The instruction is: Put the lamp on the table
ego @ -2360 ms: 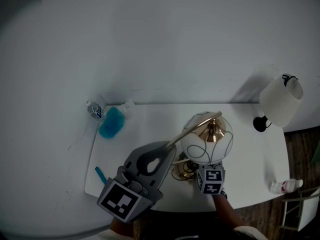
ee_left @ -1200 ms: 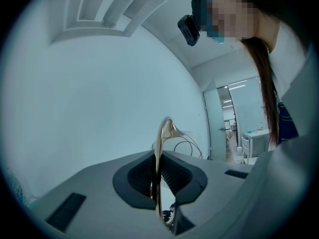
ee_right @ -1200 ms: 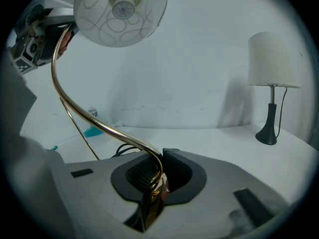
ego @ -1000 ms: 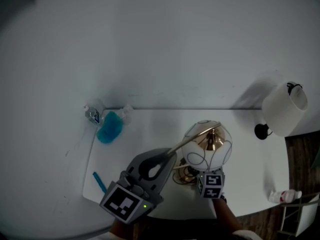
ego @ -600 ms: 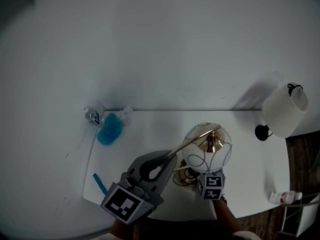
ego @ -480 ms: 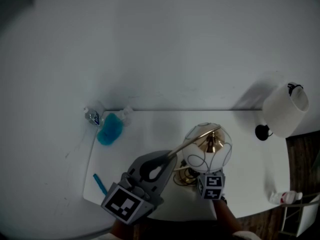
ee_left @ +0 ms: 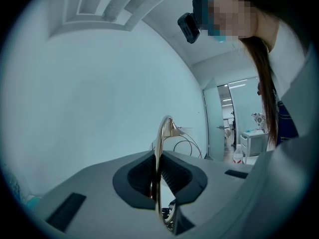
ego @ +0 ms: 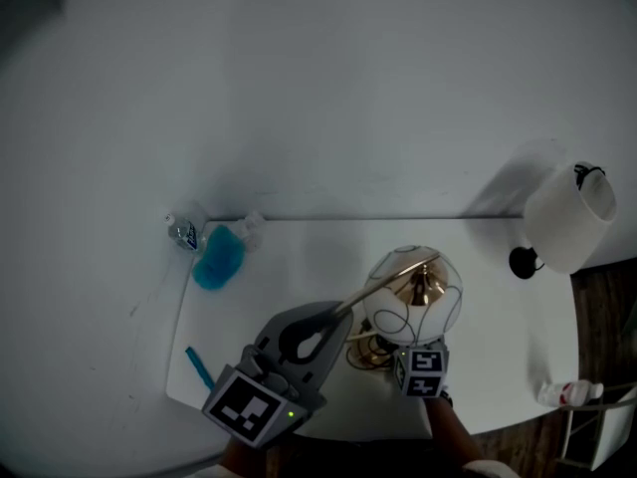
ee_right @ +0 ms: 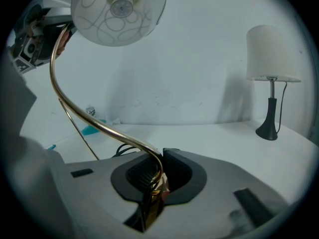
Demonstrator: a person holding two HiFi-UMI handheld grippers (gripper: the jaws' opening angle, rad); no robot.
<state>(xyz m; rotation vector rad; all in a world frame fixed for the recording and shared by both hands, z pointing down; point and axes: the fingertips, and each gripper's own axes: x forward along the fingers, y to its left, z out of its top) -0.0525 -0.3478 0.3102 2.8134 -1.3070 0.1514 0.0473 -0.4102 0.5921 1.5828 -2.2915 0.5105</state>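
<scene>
The lamp [ego: 412, 289], with a gold curved stem [ee_right: 89, 121] and a white patterned globe, sits low and centre in the head view, over the near part of the white tabletop [ego: 299, 252]. The left tool [ego: 336, 312] is pinching the stem high on its arch, and the right tool [ee_right: 157, 176] is pinching the stem's lower end. A white-shaded lamp [ego: 567, 217] stands at the right edge and a blue bottle [ego: 219, 257] lies at the back left corner.

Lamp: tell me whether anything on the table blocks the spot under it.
Nothing visible does. The lamp, gripped by the left gripper and right gripper, is over bare table. The blue bottle sits far left, the white lamp far right.
</scene>
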